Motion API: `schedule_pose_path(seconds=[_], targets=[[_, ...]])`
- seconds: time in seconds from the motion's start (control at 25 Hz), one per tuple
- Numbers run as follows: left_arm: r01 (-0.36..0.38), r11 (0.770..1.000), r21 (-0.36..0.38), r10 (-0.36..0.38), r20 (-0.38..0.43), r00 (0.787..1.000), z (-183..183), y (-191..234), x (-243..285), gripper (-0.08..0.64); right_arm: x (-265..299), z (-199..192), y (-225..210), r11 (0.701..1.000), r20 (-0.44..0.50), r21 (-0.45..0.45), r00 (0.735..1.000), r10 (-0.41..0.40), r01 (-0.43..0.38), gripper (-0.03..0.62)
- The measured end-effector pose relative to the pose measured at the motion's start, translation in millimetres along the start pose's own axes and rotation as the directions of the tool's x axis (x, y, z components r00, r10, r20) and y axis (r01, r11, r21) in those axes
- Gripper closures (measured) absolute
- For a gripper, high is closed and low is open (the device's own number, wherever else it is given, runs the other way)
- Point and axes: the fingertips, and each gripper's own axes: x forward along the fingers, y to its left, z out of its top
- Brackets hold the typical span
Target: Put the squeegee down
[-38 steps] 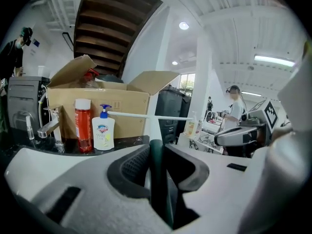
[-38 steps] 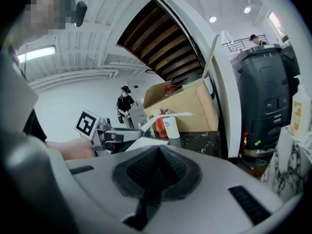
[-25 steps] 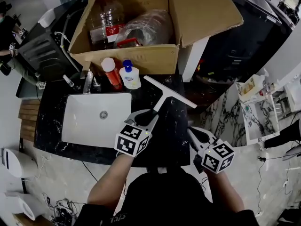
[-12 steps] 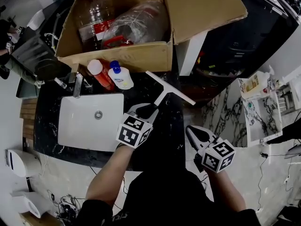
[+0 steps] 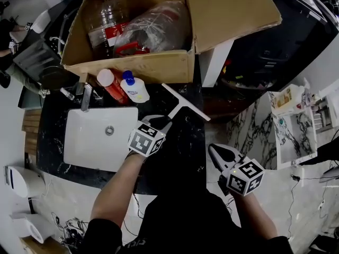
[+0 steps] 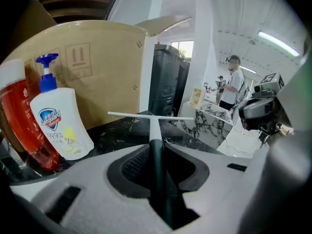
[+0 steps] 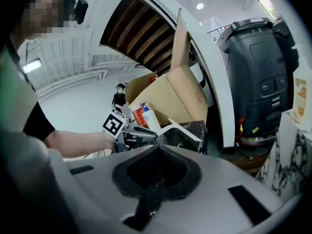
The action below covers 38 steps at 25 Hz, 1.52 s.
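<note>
The squeegee [image 5: 183, 102] is in the left gripper [image 5: 159, 121], over the dark marble counter [image 5: 180, 152]. Its white blade points away from the person, toward the big cardboard box [image 5: 137, 65] that stands at the back of the counter. In the left gripper view the dark handle of the squeegee [image 6: 154, 130] passes straight between the two jaws, which are closed firmly on it. The blade lies level and low over the stone, but I cannot tell if it touches.

Left of the squeegee is the white sink [image 5: 90, 147]. Between the sink and the box stand a red bottle [image 5: 111, 86] and a white pump bottle [image 5: 133, 89], near the left end of the blade.

The right gripper [image 5: 220, 153] hangs off the counter's right edge, well apart from the squeegee. Its jaws are pressed together with nothing between them.

I judge that the step in hand is the lowering itself, and that it is nearly done, because the tool is not yet released. The next move calls for setting the blade and handle flat on the free stone right of the sink. After that the left jaws must part and draw back along the handle without pushing the blade into the bottles.
</note>
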Motion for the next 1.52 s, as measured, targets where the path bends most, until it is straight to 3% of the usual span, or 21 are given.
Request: schedule_pose_path(seconds=[0.48, 0.8, 1.04, 1.52], targets=[[0.009, 0.997, 0.073, -0.002, -0.095, 0.996, -22, 22, 11, 0.454, -12, -6, -5, 1.0, -0.006, 0.004, 1.0, -0.024, 0.024, 0.586], [-0.055, 0.979, 0.195, 0.083, -0.138, 0.987, -29, 35, 15, 0.452, -16, -5, -1, 0.999, -0.001, -0.003, 0.999, -0.034, 0.034, 0.586], [-0.11, 0.967, 0.228, 0.129, -0.07, 0.989, -14, 34, -3, 0.422, -16, -5, 6, 0.999, 0.003, -0.013, 0.999, -0.035, 0.035, 0.586], [-0.127, 0.983, 0.133, 0.123, 0.037, 0.992, -15, 10, -66, 0.454, -21, 21, 23, 0.996, 0.092, -0.045, 0.993, -0.073, 0.077, 0.586]])
